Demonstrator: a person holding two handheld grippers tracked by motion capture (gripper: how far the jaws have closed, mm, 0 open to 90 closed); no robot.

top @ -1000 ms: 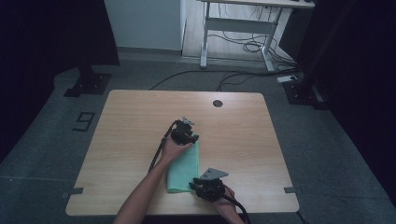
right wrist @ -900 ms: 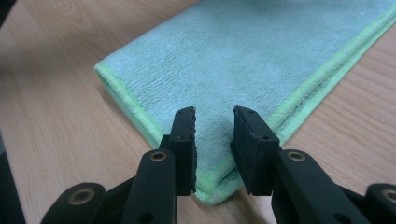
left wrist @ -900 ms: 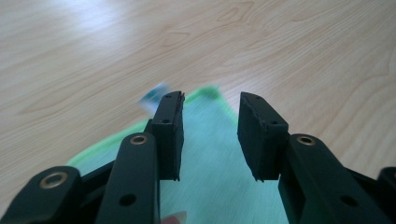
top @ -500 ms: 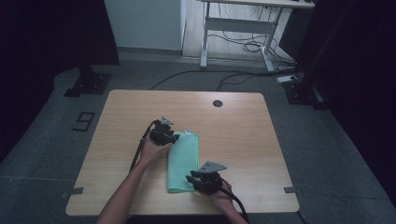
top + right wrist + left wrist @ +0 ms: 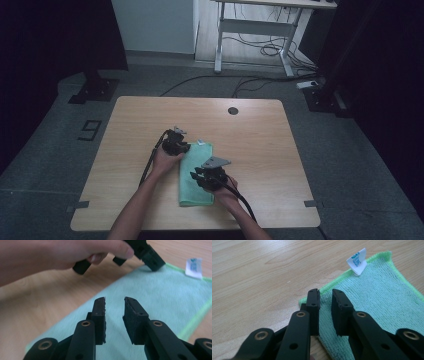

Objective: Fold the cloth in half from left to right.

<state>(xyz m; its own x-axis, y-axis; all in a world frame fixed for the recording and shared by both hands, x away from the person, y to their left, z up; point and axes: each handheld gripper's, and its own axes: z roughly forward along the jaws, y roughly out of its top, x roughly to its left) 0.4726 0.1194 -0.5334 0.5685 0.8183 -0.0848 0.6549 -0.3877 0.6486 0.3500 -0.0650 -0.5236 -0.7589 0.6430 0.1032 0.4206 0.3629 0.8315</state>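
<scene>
Bare table (image 5: 125, 150) lies open all round the cloth (image 5: 196, 175) — over it, both tongs crowd close.

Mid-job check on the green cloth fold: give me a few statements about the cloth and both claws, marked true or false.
1. The green cloth lies folded into a long strip on the wooden table. True.
2. The left claw has a gap between its jaws, poised over the cloth's edge. True; they have just been closing.
3. The right claw grips a fold of cloth. False: its jaws are apart, nothing between them.
4. The white label sits at the cloth's middle. False: it sticks out at the edge near a corner.
</scene>
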